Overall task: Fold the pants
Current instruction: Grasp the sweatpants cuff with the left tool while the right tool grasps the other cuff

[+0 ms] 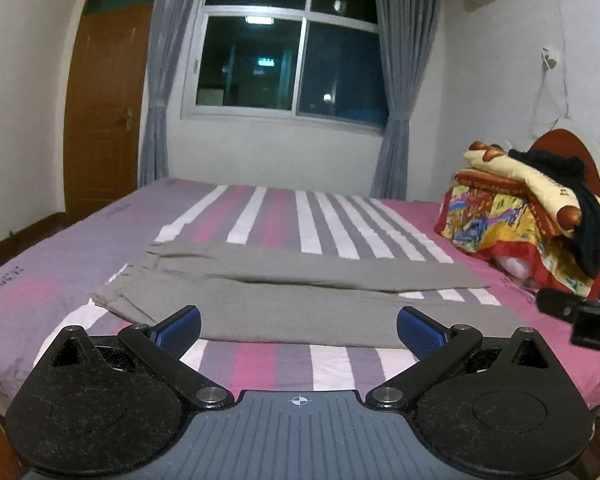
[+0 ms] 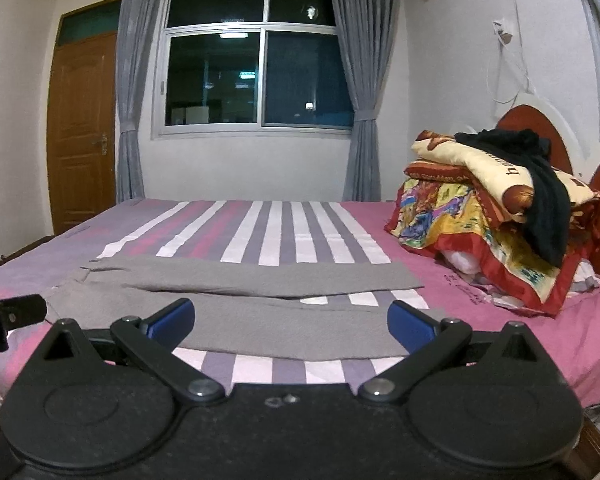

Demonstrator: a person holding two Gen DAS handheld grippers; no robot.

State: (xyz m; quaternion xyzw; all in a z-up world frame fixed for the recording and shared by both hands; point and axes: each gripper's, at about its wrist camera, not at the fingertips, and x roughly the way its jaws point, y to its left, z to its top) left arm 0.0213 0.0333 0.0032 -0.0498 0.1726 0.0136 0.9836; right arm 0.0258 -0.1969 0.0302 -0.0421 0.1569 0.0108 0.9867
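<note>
Grey pants (image 1: 300, 300) lie flat along the near edge of the bed (image 1: 60, 248), legs stretched toward the headboard end, waist toward the foot. The left gripper (image 1: 299, 326) and right gripper (image 2: 291, 320) hover just above the near leg, jaws wide and holding nothing. Piled quilts (image 2: 480, 224) sit at the headboard end

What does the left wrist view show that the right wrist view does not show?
Only the left wrist view shows the right gripper at its right edge. Only the right wrist view shows the left gripper at its left edge. Both share the grey pants lying flat on the striped bed, the blanket pile, window and door.
</note>
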